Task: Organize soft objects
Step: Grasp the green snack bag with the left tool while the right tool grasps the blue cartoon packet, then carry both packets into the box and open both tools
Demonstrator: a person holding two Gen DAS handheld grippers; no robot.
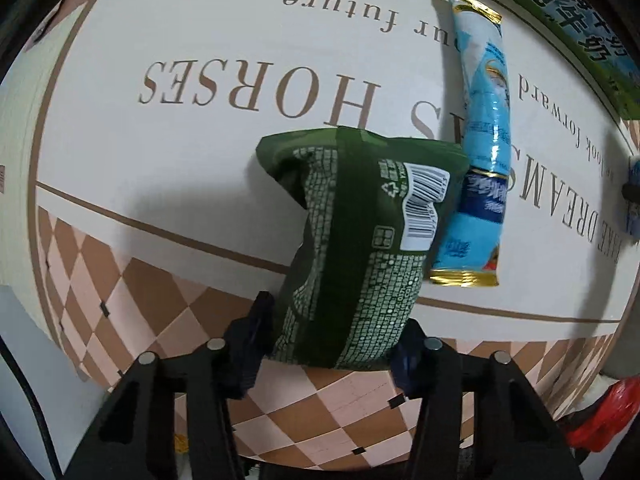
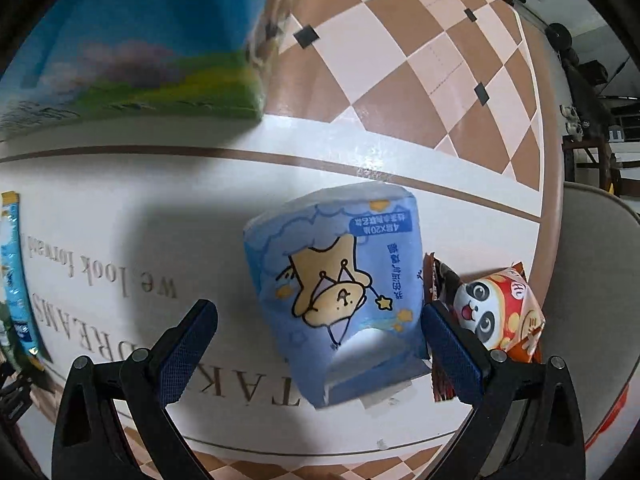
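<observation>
Left tongs (image 1: 332,344) pinch crinkly green pouch (image 1: 356,240).

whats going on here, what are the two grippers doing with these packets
A person is sorting soft packets on a printed tablecloth with two hand-held grippers. The left gripper is shut on a green snack bag, whose far end lies next to a long blue stick packet. The right gripper is open, its fingers on either side of a blue tissue pack but not closed on it. A panda snack packet sits just to the right of that.
</observation>
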